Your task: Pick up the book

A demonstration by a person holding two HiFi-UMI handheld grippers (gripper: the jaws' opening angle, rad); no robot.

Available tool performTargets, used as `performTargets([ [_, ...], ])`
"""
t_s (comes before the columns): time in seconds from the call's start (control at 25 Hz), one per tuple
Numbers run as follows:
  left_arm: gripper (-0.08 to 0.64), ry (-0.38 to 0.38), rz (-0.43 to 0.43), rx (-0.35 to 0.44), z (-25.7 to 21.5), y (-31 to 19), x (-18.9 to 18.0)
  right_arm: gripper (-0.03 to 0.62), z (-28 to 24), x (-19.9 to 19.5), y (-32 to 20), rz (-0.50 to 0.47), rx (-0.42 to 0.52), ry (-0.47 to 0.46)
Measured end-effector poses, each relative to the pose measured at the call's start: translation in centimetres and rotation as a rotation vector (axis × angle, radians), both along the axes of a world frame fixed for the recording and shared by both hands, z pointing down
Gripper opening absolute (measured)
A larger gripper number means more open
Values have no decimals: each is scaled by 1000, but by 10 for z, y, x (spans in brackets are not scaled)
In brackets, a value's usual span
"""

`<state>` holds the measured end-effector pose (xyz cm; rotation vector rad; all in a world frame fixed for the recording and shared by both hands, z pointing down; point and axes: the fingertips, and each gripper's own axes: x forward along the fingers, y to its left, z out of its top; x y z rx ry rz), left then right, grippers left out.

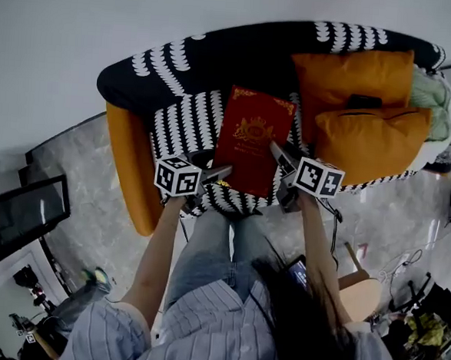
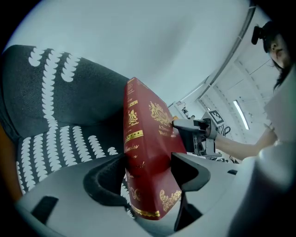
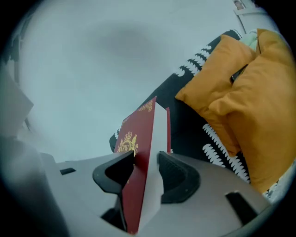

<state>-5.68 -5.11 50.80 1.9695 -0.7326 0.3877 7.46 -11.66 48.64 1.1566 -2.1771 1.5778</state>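
In the left gripper [image 2: 150, 173] view, the two dark pads are clenching the red book [image 2: 148, 139] across its thickness at the spine side. The gold-lettered spine is facing the camera and the lower end is hanging below the jaws. In the right gripper [image 3: 147, 173] view, the jaws are standing fairly wide but are pressing both covers. They are grasping the same book [image 3: 138, 139] at the page edge, where the white pages are showing.

From the head view, the left gripper [image 1: 214, 173] is taking the book [image 1: 253, 139] at about its 7 o'clock corner. The right gripper [image 1: 282, 158] is taking it at about 4 o'clock. The book is hanging between them over the seat of the black-and-white patterned sofa [image 1: 180, 64], with the cover facing up. Whether it is fully clear of the seat is hard to tell.

Two orange cushions [image 1: 369, 108] are sitting near the book, at its 2 o'clock.

The step appears to be the lift itself. To do it well, both hands should be rising at an even pace so the book is not twisting between the two grips. The pressure should be holding firm, since only a narrow strip near the lower end is pinched. The path should be staying away from the cushions.
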Motion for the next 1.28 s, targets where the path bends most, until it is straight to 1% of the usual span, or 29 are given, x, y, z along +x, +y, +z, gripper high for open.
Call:
performTargets([
  [0.24,318,0,-20,29,-44,12,-4,181,-47,-7,10,-16,61,7],
  [0.52,318,-6,-49,33,-76,30,-4,181,-78,-7,24,-48,81,5],
  [0.96,318,-20,-106,50,-102,54,1,178,-100,-4,42,-59,102,-13],
  [1.28,318,-6,-146,50,-114,73,-3,176,-113,-12,58,-75,111,-11],
])
